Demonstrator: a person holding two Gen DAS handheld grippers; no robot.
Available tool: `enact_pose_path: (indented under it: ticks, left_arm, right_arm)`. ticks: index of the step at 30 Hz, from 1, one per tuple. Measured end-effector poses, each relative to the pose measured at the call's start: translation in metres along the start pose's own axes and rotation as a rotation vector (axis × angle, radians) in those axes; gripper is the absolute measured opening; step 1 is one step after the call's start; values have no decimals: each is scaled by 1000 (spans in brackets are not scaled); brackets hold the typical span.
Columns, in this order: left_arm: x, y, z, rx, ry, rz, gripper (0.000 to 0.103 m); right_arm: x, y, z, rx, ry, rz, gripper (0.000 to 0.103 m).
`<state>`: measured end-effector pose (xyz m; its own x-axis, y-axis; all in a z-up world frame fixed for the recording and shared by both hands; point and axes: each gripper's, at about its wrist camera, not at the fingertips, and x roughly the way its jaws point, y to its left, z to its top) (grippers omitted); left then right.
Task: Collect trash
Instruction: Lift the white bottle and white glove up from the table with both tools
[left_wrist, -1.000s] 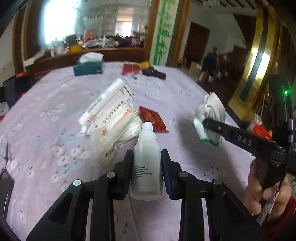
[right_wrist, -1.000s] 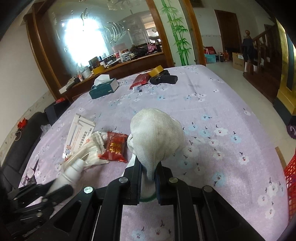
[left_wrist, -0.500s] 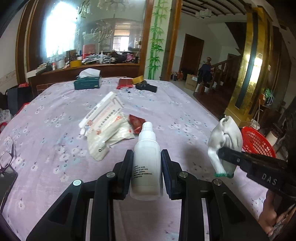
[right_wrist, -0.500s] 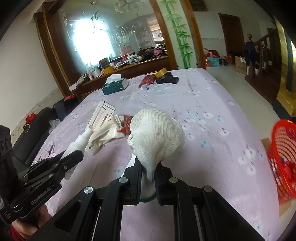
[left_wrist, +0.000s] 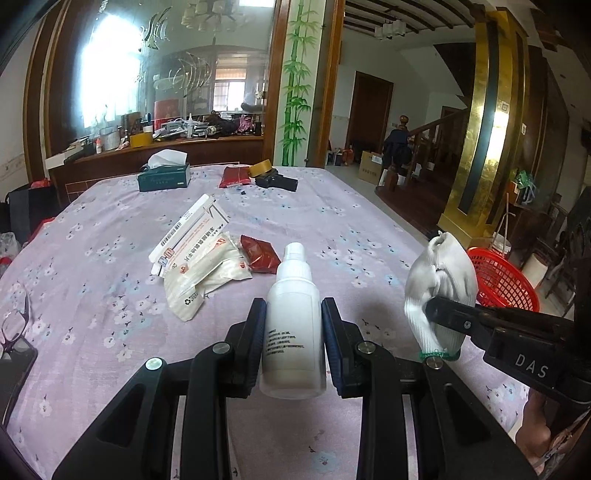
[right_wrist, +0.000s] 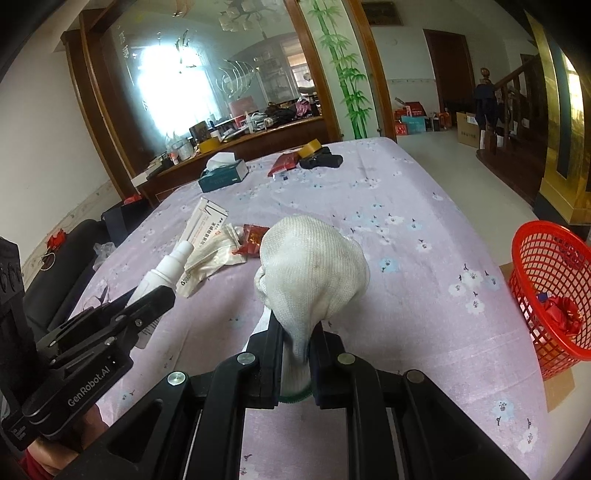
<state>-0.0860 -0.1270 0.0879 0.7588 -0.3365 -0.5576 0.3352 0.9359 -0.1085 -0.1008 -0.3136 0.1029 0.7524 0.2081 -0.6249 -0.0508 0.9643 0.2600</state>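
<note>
A white bottle (left_wrist: 293, 325) is clamped in the left tongs (left_wrist: 293, 341); a balled glove (right_wrist: 312, 273) is pinched by the right tongs (right_wrist: 295, 356) above bare tabletop (right_wrist: 406, 295); the red basket (right_wrist: 550, 288) stands beyond the tabletop's right edge.

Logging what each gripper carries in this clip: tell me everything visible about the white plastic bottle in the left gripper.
The small white plastic bottle has a slim white cap, a translucent cylindrical body and a label of fine dark print on its lower half. It stands upright, cap pointing away from the camera, clamped at mid-body between the left gripper jaws, lifted clear of the lilac flowered tablecloth. Only the jaws touch it. Whether it holds liquid cannot be told.
</note>
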Motion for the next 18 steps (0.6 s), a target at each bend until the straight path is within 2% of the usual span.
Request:
enact_pose_path:
  ticks: [18]
  left_arm:
    - [9, 10, 4, -19, 14, -21, 29]
  right_arm:
    - [11, 9, 10, -18, 7, -9, 13]
